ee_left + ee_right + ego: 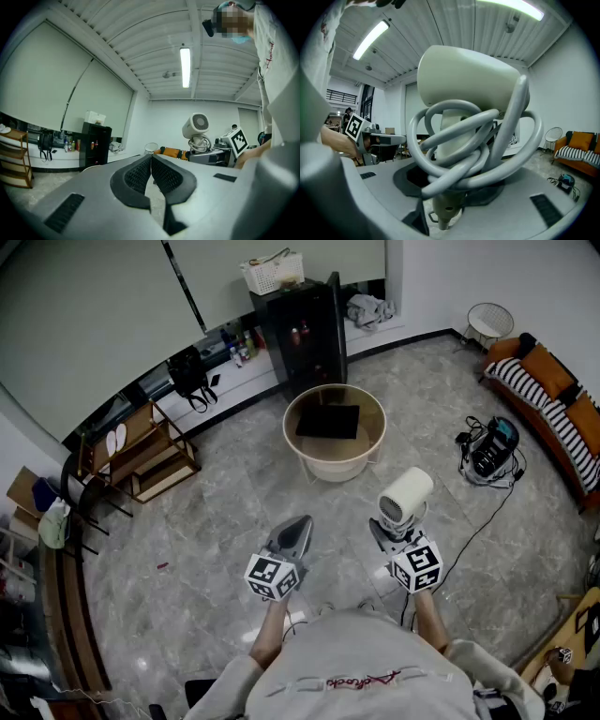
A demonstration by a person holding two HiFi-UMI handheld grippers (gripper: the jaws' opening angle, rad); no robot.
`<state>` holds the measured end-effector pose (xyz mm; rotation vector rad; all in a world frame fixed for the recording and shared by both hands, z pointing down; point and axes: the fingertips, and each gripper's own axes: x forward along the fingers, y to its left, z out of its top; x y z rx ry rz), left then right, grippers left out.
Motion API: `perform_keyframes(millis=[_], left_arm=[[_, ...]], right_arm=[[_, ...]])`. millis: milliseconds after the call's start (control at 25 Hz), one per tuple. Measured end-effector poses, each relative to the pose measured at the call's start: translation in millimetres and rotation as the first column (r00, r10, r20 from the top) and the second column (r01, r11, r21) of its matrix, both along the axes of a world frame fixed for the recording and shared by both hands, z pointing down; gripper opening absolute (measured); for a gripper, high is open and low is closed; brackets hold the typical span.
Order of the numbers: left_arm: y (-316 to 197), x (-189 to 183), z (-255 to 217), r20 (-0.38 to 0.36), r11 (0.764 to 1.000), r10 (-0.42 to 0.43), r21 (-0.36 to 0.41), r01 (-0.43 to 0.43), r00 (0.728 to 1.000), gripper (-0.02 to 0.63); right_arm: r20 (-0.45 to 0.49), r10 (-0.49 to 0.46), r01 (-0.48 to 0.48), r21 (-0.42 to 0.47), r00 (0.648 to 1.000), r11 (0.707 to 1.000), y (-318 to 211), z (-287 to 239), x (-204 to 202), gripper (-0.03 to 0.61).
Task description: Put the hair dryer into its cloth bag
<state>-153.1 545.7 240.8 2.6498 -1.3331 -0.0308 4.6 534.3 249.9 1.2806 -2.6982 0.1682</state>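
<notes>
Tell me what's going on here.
A person holds a gripper in each hand. The right gripper is clamped on the handle of a white hair dryer, which stands upright with its cord coiled round the handle. The left gripper is shut and empty beside it. Ahead stands a round beige table with a dark flat thing on it; what that is cannot be told.
</notes>
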Motion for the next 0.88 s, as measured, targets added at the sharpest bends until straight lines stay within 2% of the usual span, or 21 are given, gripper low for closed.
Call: perform_keyframes(millis=[400, 880], left_arm=[[-7, 18, -3, 0.006, 1.0, 0.007, 0.007, -0.007, 1.0, 0.034], [-19, 54, 3, 0.011, 1.0, -0.007, -0.006, 0.007, 1.0, 0.032]], right_arm=[[0.008, -0.005, 0.005, 0.006, 1.0, 1.0, -6, -1, 15, 0.206], [0.008, -0.009, 0.009, 0.002, 1.0, 1.0, -19, 1, 54, 0.206]])
